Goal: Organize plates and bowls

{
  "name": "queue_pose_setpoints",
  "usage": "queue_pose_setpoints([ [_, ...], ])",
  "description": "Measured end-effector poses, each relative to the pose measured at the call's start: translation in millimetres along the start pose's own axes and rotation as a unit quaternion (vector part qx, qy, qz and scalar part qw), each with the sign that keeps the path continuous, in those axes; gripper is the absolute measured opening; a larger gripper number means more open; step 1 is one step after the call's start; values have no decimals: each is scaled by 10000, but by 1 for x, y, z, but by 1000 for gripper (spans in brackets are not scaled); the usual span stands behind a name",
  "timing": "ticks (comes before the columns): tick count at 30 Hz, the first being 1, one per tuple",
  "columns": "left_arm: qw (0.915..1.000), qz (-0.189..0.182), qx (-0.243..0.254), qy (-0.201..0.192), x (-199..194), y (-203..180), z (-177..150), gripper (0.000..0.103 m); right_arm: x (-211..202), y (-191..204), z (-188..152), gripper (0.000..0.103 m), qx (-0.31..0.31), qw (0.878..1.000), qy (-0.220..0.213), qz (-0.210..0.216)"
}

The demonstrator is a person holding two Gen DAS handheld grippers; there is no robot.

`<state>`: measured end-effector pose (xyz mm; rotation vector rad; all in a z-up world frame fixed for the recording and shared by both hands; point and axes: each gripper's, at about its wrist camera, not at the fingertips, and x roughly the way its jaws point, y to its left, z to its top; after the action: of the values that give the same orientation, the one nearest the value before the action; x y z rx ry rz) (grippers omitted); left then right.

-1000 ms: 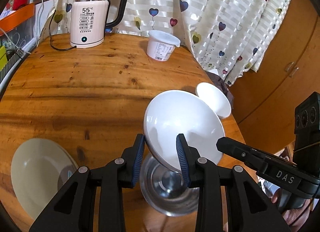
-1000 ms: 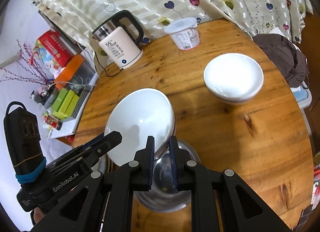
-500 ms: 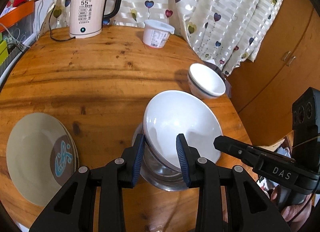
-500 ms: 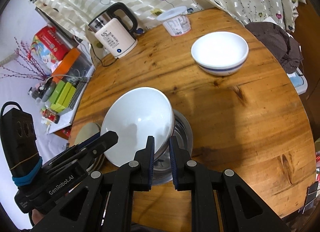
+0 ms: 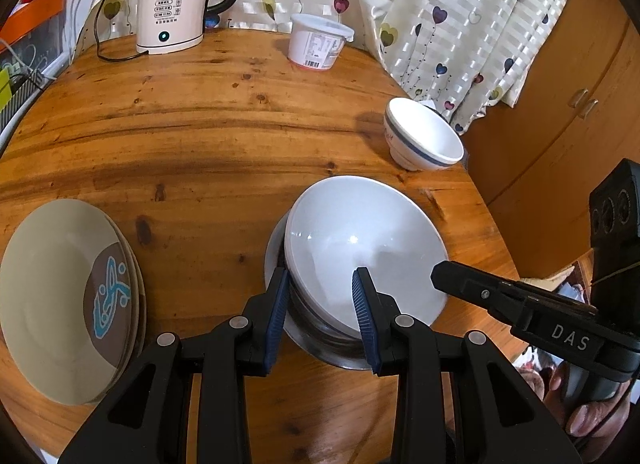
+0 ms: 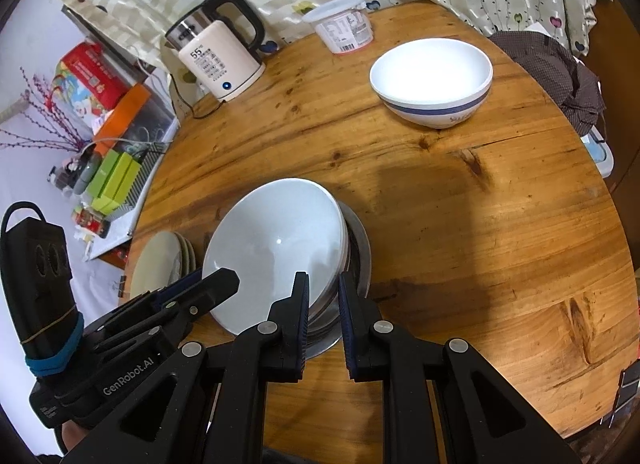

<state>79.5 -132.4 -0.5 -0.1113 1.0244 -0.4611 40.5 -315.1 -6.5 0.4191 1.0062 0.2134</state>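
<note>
A large white bowl [image 5: 360, 240] rests tilted inside a steel bowl [image 5: 316, 340] near the table's front; it also shows in the right wrist view [image 6: 272, 248] with the steel bowl [image 6: 358, 248]. My left gripper [image 5: 322, 284] is open, its fingers straddling the white bowl's near rim. My right gripper [image 6: 324, 288] is open a little, its jaws either side of the bowls' right rims. A blue-banded white bowl [image 5: 424, 138] [image 6: 432, 80] stands apart at the right. A stack of beige plates [image 5: 68, 292] lies at the left.
A round wooden table [image 6: 460, 204] holds an electric kettle [image 5: 176, 4] with its cord and a white plastic tub [image 5: 318, 42] at the back. A curtain hangs behind. A dark cloth [image 6: 560, 72] lies beyond the right edge; clutter fills a shelf at the left.
The white bowl has come down from above the steel bowl and now rests in it. My right gripper's jaws have parted from the bowl's rim.
</note>
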Motion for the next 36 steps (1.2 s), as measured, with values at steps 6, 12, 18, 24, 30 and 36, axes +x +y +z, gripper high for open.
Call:
queue_pose_setpoints([
  [6,10000,21,-4,59,3,0,-3,34,2,1,-1,15,-92,9999,22,-47],
  [12,10000,-5,-8,73,3,-1,-3,34,2,4,-2,18,-205,9997,27,-96],
  [18,10000,-78,-48,38,2,2,-2,34,2,4,-2,19,-246,9996,23,-96],
  [24,9999,-119,-71,-60,2,6,3,34,-1,6,-1,19,-339,9993,-74,-128],
  [30,9999,-153,22,-72,1,3,2,34,0,5,1,19,-351,9992,-88,-180],
  [36,9999,-121,49,-30,-1,0,1,34,0,5,1,19,-351,9992,-60,-197],
])
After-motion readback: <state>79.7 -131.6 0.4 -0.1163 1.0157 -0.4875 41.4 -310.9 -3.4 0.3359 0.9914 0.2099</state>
